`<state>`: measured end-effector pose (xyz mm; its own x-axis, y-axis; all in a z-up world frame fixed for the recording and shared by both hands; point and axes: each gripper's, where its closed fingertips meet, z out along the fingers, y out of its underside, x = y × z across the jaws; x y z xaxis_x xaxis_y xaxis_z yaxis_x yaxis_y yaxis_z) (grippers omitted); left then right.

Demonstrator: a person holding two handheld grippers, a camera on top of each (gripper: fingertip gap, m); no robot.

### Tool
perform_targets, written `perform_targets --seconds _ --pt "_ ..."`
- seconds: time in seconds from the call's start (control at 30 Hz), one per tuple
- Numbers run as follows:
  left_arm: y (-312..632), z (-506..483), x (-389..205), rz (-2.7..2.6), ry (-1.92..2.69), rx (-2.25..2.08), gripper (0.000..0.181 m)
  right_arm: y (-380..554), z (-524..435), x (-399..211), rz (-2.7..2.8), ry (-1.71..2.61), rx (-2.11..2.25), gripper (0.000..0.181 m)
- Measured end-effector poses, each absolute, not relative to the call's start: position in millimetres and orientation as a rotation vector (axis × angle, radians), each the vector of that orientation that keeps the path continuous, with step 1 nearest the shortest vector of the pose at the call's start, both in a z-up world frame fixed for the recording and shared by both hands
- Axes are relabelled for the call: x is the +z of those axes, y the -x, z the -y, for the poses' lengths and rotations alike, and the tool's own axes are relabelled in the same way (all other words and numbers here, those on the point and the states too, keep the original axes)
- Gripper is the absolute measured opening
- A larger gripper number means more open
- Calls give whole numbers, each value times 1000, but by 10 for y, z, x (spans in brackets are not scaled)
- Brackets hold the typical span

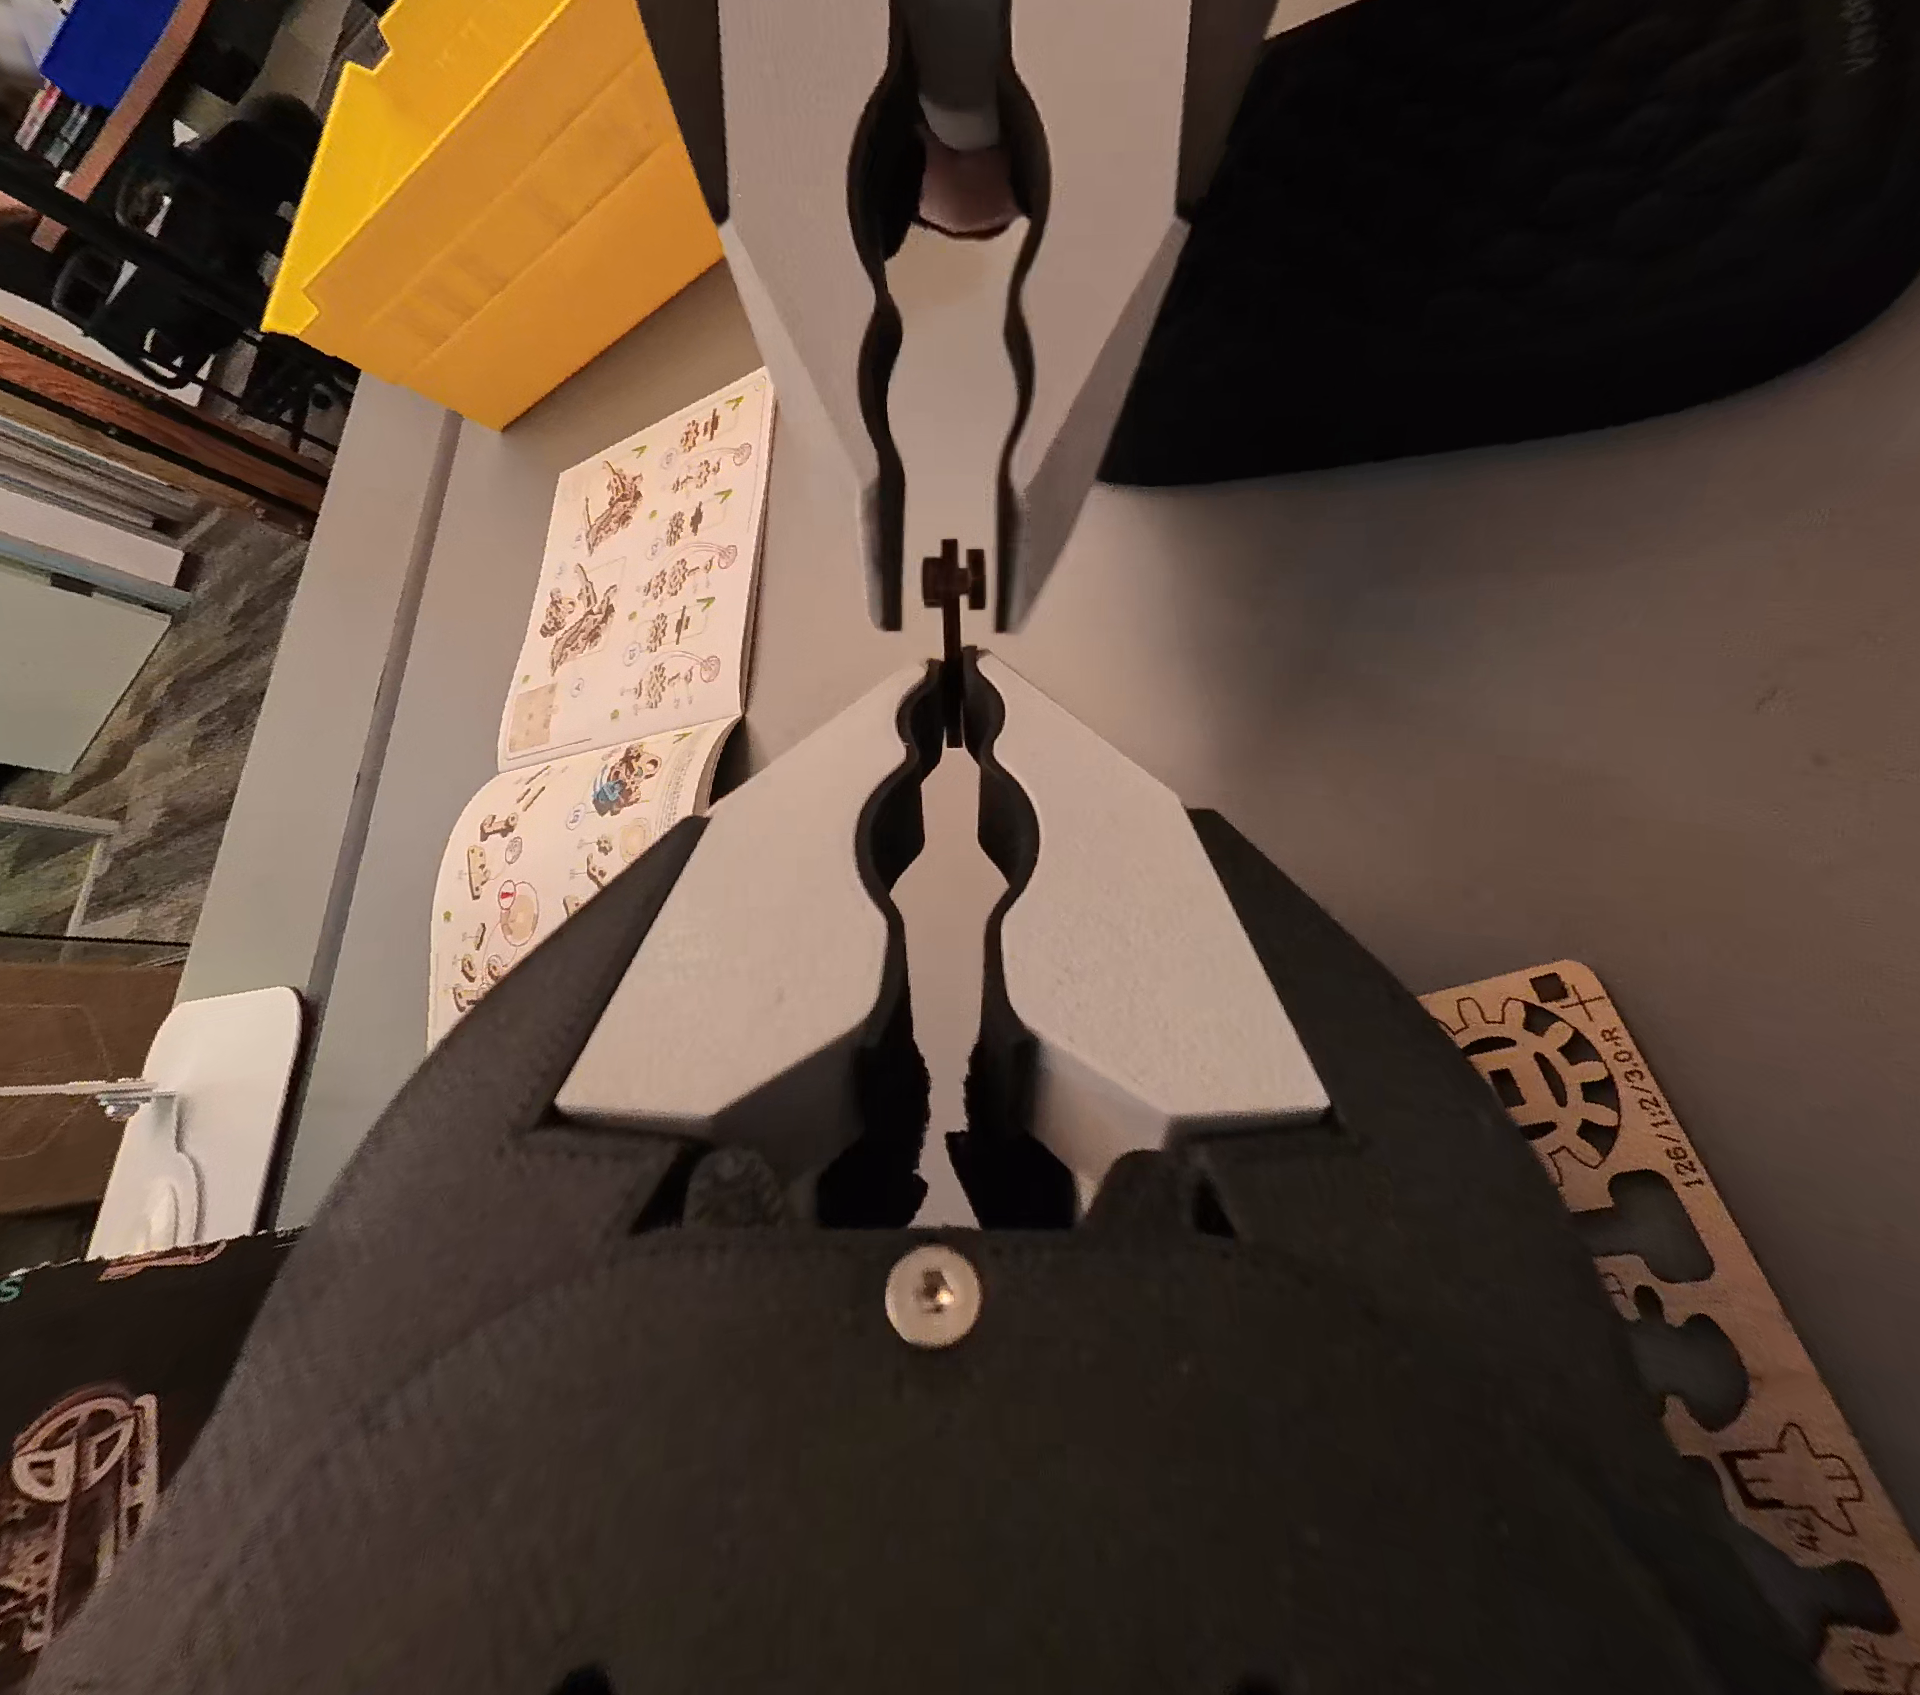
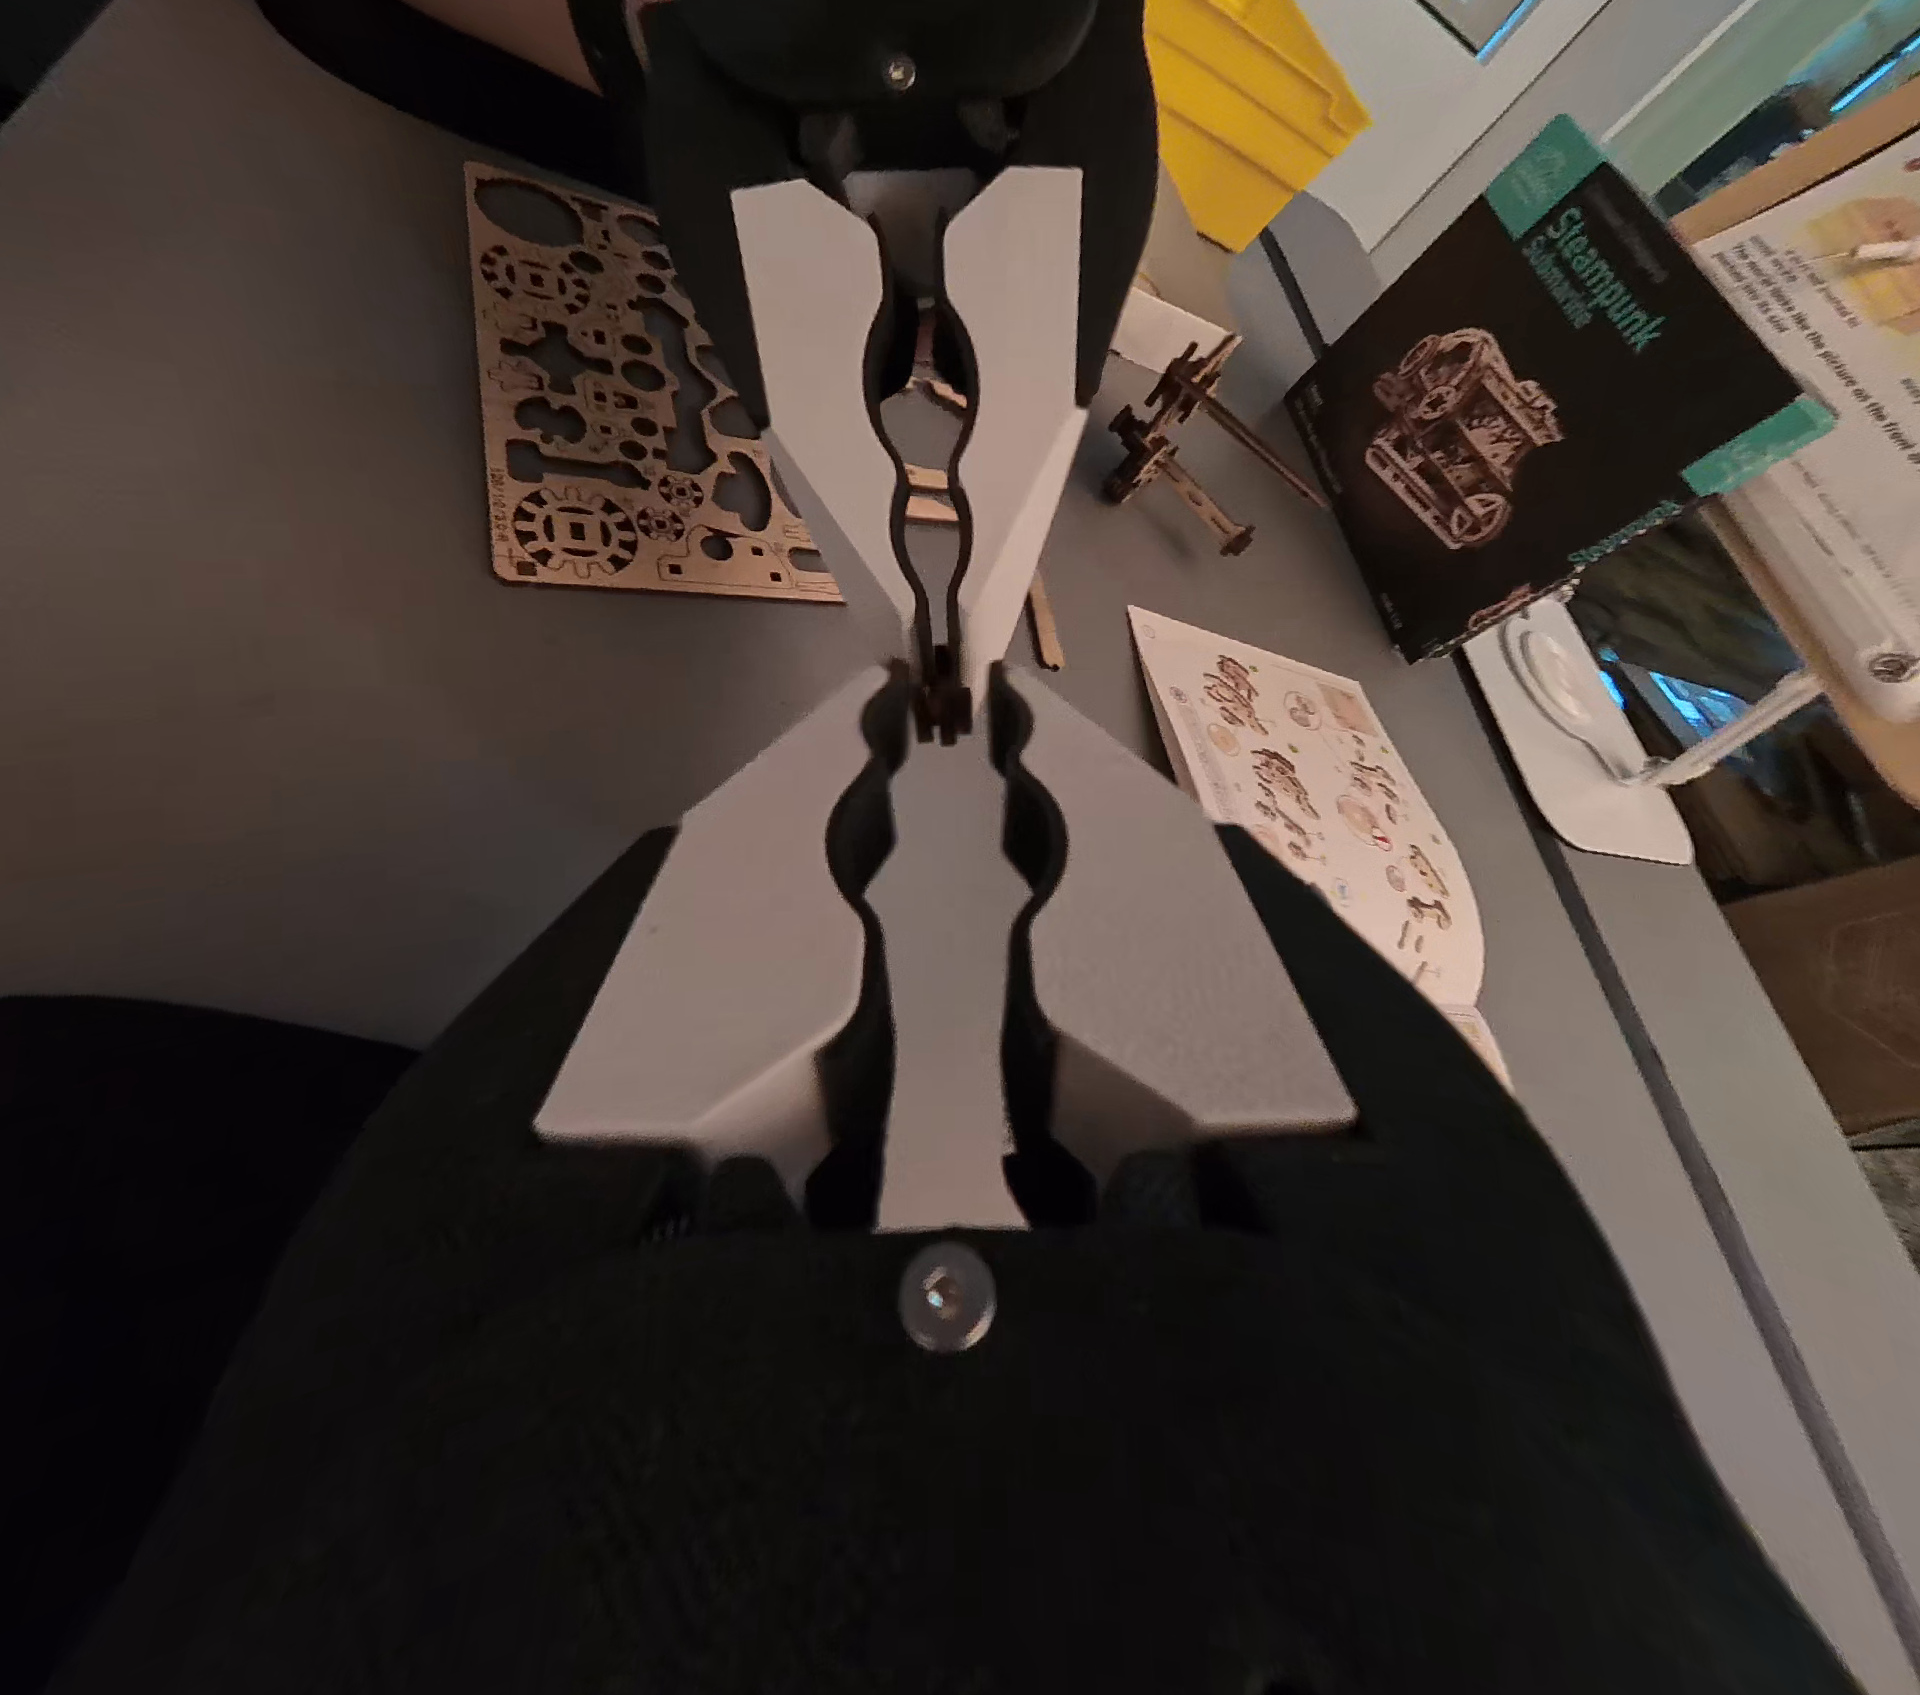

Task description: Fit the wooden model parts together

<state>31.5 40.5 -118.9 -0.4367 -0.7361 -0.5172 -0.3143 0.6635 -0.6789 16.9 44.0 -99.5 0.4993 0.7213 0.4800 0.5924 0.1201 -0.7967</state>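
My left gripper (image 1: 945, 695) is shut on a thin dark wooden strip (image 1: 948, 653) that sticks out past its tips. A small cross-shaped wooden part (image 1: 948, 577) sits on the strip's far end. My right gripper (image 1: 943, 606) faces it tip to tip. Its jaws stand narrowly apart around the small part, with slim gaps on both sides. In the right wrist view my right gripper (image 2: 940, 700) brackets the small part (image 2: 940, 705), and the left gripper (image 2: 938, 643) comes down from above, closed on the strip. Both are held above the grey table (image 2: 312, 762).
A laser-cut wooden sheet (image 2: 623, 580) lies on the table and also shows in the left wrist view (image 1: 1714, 1126). Around it are a partly built wooden model (image 2: 1174, 430), an open instruction booklet (image 1: 644, 565), a yellow bin (image 1: 499, 191), a black box (image 2: 1538, 398), a white lamp base (image 2: 1590, 752) and a black chair back (image 1: 1558, 191). My two grippers' fingertips are within a few centimetres of each other.
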Motion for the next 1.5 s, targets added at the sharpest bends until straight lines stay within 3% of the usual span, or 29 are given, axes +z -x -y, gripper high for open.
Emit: perform_targets --seconds 1.27,1.4,1.47,1.5 --pt "-326 -404 -1264 -2065 862 -598 1 -177 -450 -1133 1181 1631 117 7" --pt "-299 -381 -1284 -2093 1015 -784 1 -149 -445 -1128 1086 1693 396 8" --pt "-297 -368 -1270 -2082 1182 -962 0 -226 -491 -1106 992 1737 504 27" --pt "-285 -351 -1262 -2083 1245 -1051 0 -229 -468 -1103 977 1752 580 28"
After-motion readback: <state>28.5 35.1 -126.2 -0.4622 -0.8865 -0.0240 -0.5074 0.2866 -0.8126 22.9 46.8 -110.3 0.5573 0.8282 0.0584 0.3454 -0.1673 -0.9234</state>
